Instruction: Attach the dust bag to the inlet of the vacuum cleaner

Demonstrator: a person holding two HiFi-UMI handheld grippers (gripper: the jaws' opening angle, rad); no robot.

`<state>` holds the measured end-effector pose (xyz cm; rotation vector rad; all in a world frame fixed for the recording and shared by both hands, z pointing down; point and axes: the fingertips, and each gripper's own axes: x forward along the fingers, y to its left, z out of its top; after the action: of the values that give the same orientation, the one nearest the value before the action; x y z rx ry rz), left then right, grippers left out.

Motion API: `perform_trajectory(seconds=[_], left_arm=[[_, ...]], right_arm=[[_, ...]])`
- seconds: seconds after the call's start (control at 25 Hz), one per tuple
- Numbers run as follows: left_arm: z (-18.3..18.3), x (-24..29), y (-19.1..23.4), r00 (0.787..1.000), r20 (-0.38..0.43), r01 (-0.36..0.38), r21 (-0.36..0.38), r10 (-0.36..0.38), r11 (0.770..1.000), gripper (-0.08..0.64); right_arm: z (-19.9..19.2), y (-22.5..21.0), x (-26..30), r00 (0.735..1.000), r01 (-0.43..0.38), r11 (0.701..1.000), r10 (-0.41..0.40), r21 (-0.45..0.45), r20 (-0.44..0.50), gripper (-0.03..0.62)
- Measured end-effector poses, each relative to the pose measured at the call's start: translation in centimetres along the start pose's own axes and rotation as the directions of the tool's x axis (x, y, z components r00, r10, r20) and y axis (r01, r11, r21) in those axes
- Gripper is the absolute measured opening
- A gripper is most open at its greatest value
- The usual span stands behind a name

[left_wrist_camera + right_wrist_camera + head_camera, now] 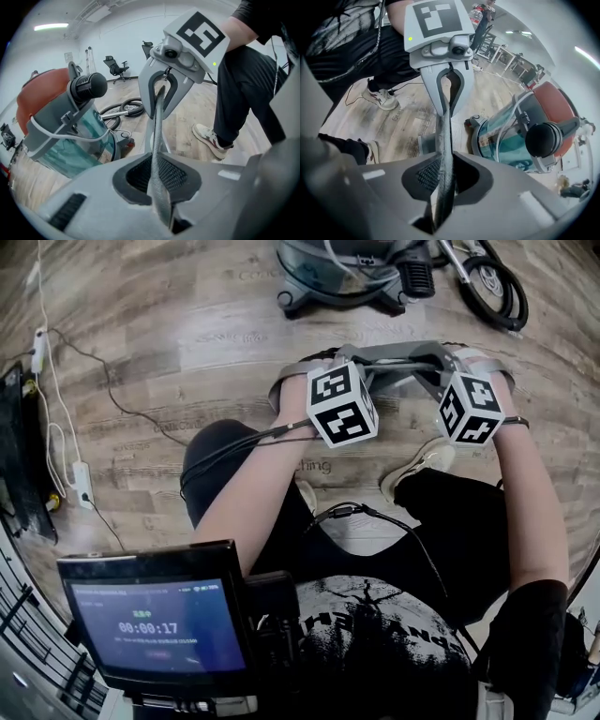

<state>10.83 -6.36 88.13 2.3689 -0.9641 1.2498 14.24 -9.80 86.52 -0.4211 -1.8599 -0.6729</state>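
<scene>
I hold the grey dust bag (403, 356) stretched edge-on between both grippers, above the wooden floor. In the left gripper view, my left gripper (159, 187) is shut on the bag's thin grey edge (157, 136). That edge runs across to the right gripper (161, 91), which is clamped on it too. The right gripper view mirrors this. There the right gripper (443, 187) is shut on the bag (443, 136), with the left gripper (449, 84) opposite. The vacuum cleaner (337, 273) stands beyond the bag, with a teal see-through body (70, 136), a red lid and a black inlet tube (89, 86).
A black hose (497, 287) lies coiled right of the vacuum. The person's legs and a shoe (417, 465) are below the grippers. A small monitor (159, 624) sits at the lower left. A power strip (82, 482) and cables lie at the left.
</scene>
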Motion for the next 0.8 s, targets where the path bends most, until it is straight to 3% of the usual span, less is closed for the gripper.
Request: perform_trajectory(seconds=[0.16,0.28,0.4,0.56,0.8], left_arm=[[2.5,-2.0,1.4,0.998,0.06,-0.013,0.002,0.012,1.0,0.029],[5.0,-3.9,2.7,0.995,0.101,-0.014,0.028,0.011,1.0,0.031],[7.7,-6.0,4.0,0.989,0.146,-0.048,0.11,0.032,0.993,0.029],[10.5,-9.8,7.0,0.978,0.188,-0.116,0.165,0.084,0.979,0.029],[12.1,-11.1,10.2,0.977,0.178,-0.152,0.222,0.114,0.963,0.029]], right_arm=[[0.0,-1.9,-2.4,0.999,-0.036,0.998,0.034,0.06,0.027,0.037],[0.0,-3.2,-5.0,0.999,-0.038,0.998,0.037,0.054,0.01,0.032],[-0.1,-5.1,-8.0,0.999,0.036,0.999,-0.036,0.034,-0.023,0.032],[1.2,-8.8,-11.6,0.99,0.134,0.985,-0.137,0.112,0.022,0.032],[1.1,-11.9,-12.2,0.982,0.186,0.971,-0.188,0.153,-0.004,0.032]])
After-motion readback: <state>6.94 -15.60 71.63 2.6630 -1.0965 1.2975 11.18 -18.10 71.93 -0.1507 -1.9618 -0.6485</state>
